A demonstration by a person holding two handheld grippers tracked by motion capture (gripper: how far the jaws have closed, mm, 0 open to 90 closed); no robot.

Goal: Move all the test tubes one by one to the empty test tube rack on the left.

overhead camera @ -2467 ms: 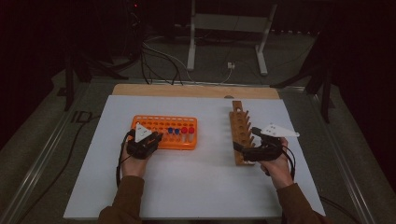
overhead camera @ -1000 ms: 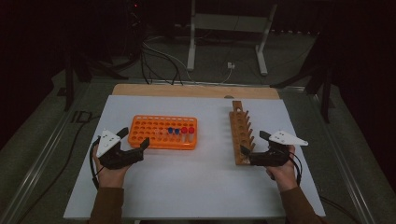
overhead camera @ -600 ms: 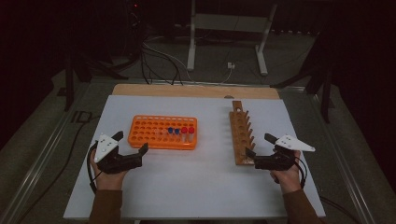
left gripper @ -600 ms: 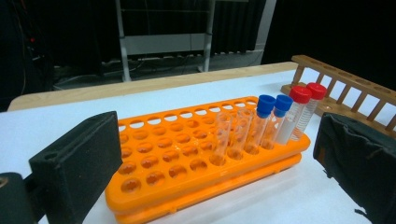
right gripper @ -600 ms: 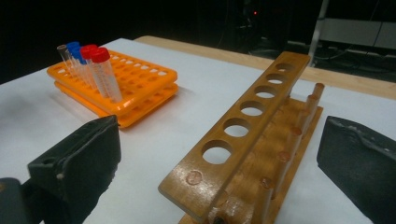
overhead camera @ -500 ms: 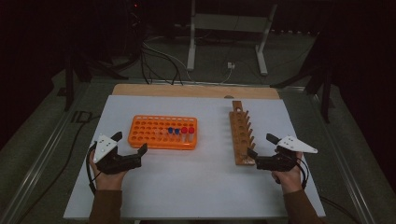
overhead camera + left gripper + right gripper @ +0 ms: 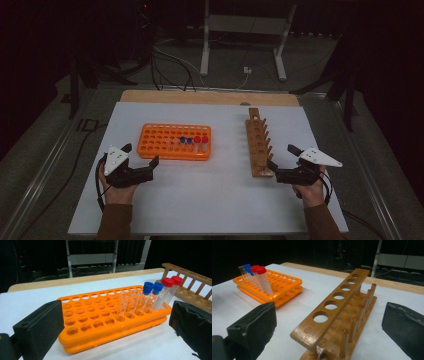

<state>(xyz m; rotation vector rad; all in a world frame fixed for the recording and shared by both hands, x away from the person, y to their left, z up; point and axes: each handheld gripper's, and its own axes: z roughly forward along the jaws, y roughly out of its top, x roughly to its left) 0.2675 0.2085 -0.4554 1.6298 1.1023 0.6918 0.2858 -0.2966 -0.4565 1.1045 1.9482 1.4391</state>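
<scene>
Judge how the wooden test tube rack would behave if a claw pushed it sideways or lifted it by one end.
The wooden rack looks rigid, so it should slide or lift in one piece. It is long, narrow and fairly tall, so a sideways push near the top bar might tip it. Its holes look empty, so it is probably light, and nothing should spill.

Orange tube rack [image 7: 175, 142] as landmark, bare white table [image 7: 210, 195] in front of it, open lane between it and the wooden rack [image 7: 258, 142] to its right, capped tubes [image 7: 160, 293] standing tall in its right end, empty holes leftward.
</scene>
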